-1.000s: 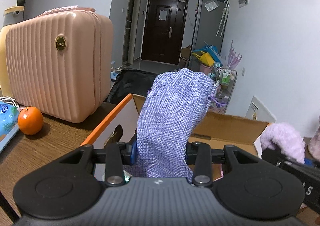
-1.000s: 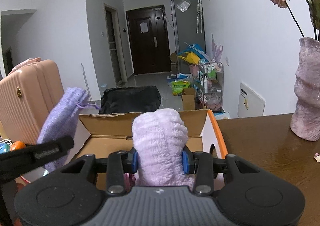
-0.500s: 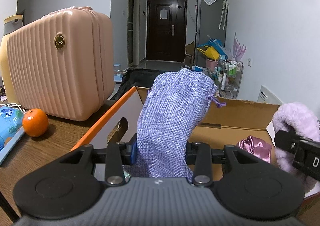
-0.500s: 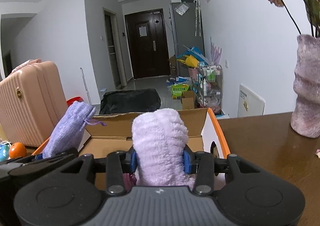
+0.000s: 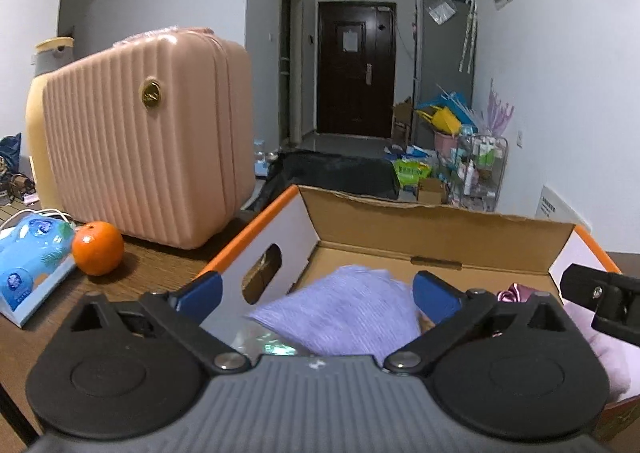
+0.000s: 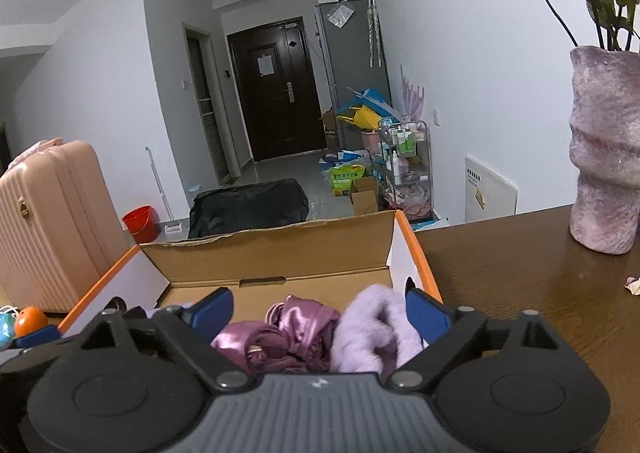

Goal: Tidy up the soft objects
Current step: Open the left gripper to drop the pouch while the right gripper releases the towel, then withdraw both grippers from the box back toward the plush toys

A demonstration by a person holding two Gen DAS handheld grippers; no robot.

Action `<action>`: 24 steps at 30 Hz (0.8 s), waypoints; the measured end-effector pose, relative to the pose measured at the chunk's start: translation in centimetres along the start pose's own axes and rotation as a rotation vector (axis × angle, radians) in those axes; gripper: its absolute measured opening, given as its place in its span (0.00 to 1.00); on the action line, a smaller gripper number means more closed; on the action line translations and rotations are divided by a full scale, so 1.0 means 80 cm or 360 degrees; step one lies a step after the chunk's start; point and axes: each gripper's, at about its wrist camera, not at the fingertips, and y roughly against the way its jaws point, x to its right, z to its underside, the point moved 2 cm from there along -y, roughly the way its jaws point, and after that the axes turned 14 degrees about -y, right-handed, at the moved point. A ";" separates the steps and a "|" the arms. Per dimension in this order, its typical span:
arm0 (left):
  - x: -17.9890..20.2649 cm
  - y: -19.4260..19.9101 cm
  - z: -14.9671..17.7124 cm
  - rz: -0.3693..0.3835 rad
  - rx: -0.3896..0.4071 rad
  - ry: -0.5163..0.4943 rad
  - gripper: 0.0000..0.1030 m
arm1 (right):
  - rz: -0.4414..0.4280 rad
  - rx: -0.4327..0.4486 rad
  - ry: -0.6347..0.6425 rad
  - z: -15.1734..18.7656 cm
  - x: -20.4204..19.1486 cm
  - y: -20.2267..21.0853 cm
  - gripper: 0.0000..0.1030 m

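Observation:
An open cardboard box [image 5: 436, 229] with orange edges sits on the wooden table; it also shows in the right wrist view [image 6: 276, 249]. My left gripper [image 5: 316, 289] is open above the box, and the purple woven pouch [image 5: 344, 313] lies blurred below its spread fingers. My right gripper [image 6: 320, 309] is open over the box's right side. Below it lie the fluffy lilac soft item [image 6: 372, 333] and a shiny pink satin item [image 6: 288, 333]. The right gripper's finger [image 5: 600, 293] shows at the right edge of the left wrist view.
A pink ribbed suitcase [image 5: 148, 141] stands left of the box, with an orange [image 5: 97, 247] and a blue packet [image 5: 30, 249] in front of it. A purple vase [image 6: 604, 149] with flowers stands on the table at the right. Beyond the table is a hallway floor with clutter.
Both grippers opened. The purple pouch dropped from the left gripper into the box, and the fluffy lilac item dropped from the right gripper beside the pink satin item.

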 end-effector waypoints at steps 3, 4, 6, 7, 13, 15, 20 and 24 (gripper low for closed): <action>0.002 0.000 0.001 -0.0003 -0.0005 -0.0013 1.00 | 0.0007 -0.0003 -0.0014 -0.001 0.002 -0.001 0.96; 0.003 0.000 0.001 -0.0001 -0.0009 -0.0013 1.00 | 0.0005 -0.0002 -0.0017 -0.001 0.002 -0.002 0.96; 0.002 0.000 0.001 0.0001 -0.0011 -0.0009 1.00 | 0.0005 -0.0001 -0.0017 -0.001 0.003 -0.001 0.97; 0.002 0.001 0.001 0.0001 -0.0015 -0.0008 1.00 | 0.0006 -0.0002 -0.0016 -0.001 0.003 -0.001 0.98; 0.002 -0.002 0.002 0.0014 -0.0047 -0.0010 1.00 | 0.0007 -0.0006 -0.0017 -0.002 0.004 -0.004 1.00; 0.002 -0.002 0.004 0.0015 -0.0050 -0.0009 1.00 | 0.0008 -0.0006 -0.0018 -0.001 0.004 -0.002 1.00; 0.003 0.002 0.010 0.0032 -0.0058 -0.0031 1.00 | 0.0001 -0.0004 -0.0032 0.000 0.006 0.000 1.00; 0.002 0.011 0.017 0.0037 -0.0049 -0.0060 1.00 | 0.0004 -0.0008 -0.0029 0.003 0.007 0.002 1.00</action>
